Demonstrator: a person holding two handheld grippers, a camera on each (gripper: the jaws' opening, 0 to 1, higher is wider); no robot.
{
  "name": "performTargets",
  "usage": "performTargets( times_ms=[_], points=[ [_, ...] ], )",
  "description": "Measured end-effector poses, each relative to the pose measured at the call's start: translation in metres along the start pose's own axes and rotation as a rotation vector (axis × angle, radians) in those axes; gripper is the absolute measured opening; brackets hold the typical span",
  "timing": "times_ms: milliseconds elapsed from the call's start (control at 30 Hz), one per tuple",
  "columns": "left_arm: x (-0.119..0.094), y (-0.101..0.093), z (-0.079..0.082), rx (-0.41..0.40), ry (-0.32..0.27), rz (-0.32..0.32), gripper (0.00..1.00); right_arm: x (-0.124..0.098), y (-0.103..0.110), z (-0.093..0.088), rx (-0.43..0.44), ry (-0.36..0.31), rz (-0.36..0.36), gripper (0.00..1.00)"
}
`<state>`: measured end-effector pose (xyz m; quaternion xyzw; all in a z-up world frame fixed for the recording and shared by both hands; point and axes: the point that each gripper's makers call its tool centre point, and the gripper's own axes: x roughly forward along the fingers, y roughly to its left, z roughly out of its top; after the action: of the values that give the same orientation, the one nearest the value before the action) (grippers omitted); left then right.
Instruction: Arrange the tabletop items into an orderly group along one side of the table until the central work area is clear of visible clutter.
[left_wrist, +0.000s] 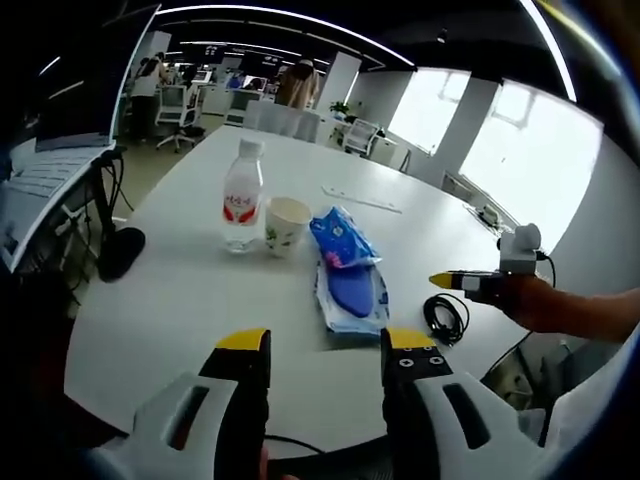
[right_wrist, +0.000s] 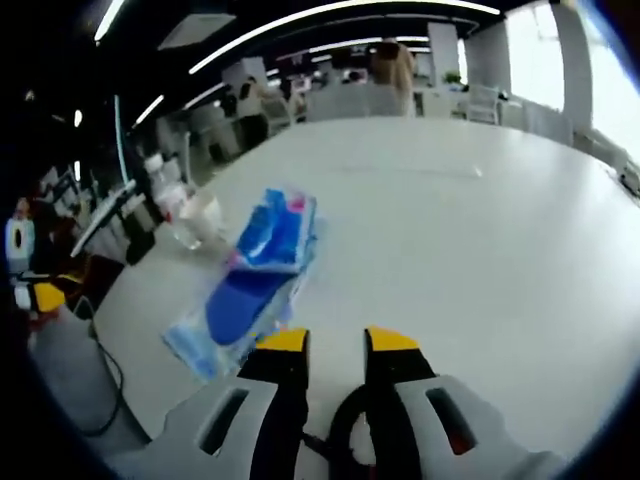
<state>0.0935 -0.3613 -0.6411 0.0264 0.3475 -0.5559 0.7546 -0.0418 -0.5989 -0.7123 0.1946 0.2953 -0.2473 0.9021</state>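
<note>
Open-plan office, white bench (left_wrist: 180, 300). Both claws empty, jaws apart. Ahead of right claw (right_wrist: 336, 342): soft, light, slippery blue plastic packs (right_wrist: 255, 275); grip the edge.

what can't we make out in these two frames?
- Black cable coil, right gripper view: hidden behind the right hand-held gripper; contact unclear.
- Bottle label, left gripper view: print too small to read.
- Bottle and paper cup, right gripper view: blurred, bottle barely distinguishable.
- Lower blue pack, left gripper view: contents unclear through wrapper, upper pack overlaps it.
</note>
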Motion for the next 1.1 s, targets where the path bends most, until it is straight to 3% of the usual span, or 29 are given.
performTargets(
  times_ms=[367,533,867,1100],
  points=[
    [-0.002,0.002,-0.001,-0.006,-0.002,0.001,0.43,0.023,0.040,0.006,0.050,0.007,0.065,0.20],
    [-0.003,0.005,0.000,-0.012,-0.005,0.005,0.43,0.033,0.053,0.009,0.126,0.010,0.090,0.22],
    [-0.005,0.008,-0.001,-0.022,-0.007,0.009,0.43,0.057,0.070,0.013,0.239,0.013,0.117,0.26],
    [-0.008,0.013,-0.001,-0.033,-0.011,0.016,0.43,0.069,0.071,0.010,0.349,0.031,0.088,0.27]
  ],
)
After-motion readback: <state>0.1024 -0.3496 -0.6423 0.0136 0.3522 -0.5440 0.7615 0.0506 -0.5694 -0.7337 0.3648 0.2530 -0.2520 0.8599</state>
